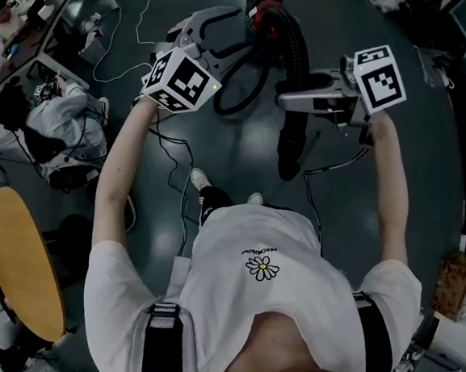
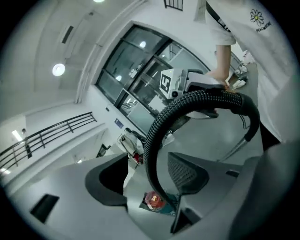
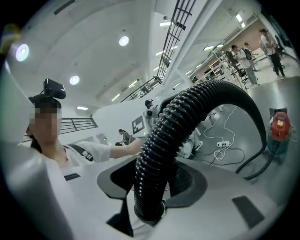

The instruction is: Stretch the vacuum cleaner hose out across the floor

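Observation:
The black ribbed vacuum hose rises from the red vacuum cleaner on the floor, arches through the air and hangs down to its free end. My right gripper is shut on the hose a little above that end. In the right gripper view both pads press the thick hose between the jaws of the right gripper. My left gripper stands open to the left of the hose, apart from it. Past the left gripper, the hose and the vacuum show through its gap.
A thinner black loop lies on the dark floor below the grippers. A person in grey sits on the floor at the left, by a round wooden table. White cables and a power strip trail across the floor.

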The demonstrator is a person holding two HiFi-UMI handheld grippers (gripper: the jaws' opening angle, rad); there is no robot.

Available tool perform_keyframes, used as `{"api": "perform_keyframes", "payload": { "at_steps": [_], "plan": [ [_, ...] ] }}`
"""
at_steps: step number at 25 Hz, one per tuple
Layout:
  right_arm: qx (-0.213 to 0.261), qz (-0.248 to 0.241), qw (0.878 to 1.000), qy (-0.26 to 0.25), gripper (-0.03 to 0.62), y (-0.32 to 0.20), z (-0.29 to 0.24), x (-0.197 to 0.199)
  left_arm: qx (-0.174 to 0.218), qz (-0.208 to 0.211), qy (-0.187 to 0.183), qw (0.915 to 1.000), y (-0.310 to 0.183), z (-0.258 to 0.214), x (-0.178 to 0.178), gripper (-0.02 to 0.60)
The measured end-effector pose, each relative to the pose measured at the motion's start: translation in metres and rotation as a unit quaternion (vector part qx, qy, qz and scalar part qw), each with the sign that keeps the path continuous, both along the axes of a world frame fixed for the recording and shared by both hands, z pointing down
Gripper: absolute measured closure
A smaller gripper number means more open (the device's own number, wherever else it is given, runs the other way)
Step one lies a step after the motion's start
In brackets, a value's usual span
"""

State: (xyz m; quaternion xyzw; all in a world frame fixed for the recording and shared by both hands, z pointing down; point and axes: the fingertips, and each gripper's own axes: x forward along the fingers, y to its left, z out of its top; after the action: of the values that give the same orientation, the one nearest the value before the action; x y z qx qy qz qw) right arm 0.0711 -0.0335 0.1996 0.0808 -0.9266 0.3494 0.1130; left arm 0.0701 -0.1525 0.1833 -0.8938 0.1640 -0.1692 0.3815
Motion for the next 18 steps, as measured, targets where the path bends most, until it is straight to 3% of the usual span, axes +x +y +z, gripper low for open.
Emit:
{"api": "perform_keyframes", "payload": {
  "at_steps": [4, 7, 9, 12, 14, 18],
  "plan": [
    [-0.046, -0.004, 0.998, -0.05, 0.408, 0.015, 0.007, 0.003, -0.003, 0.084, -0.064, 0.9944, 0.021, 0.002, 0.043, 0.334],
    [-0.083, -0.011, 0.99, -0.117, 0.407, 0.015, 0.001, 0.006, -0.008, 0.105, -0.115, 0.9878, 0.029, 0.024, 0.065, 0.311],
    [-0.082, -0.017, 0.987, -0.137, 0.407, 0.015, -0.006, 0.003, -0.001, 0.112, -0.138, 0.9841, 0.028, 0.038, 0.072, 0.31],
    [-0.069, -0.031, 0.993, -0.089, 0.407, 0.019, 0.003, -0.004, 0.011, 0.121, -0.135, 0.9834, 0.027, 0.039, 0.081, 0.31],
    [-0.06, -0.054, 0.996, -0.025, 0.407, 0.029, 0.018, -0.006, 0.032, 0.13, -0.143, 0.9807, 0.028, 0.037, 0.091, 0.31],
    [-0.026, -0.106, 0.986, 0.126, 0.407, 0.041, 0.045, 0.002, 0.072, 0.166, -0.199, 0.9632, 0.035, 0.051, 0.113, 0.31]
  ]
}}
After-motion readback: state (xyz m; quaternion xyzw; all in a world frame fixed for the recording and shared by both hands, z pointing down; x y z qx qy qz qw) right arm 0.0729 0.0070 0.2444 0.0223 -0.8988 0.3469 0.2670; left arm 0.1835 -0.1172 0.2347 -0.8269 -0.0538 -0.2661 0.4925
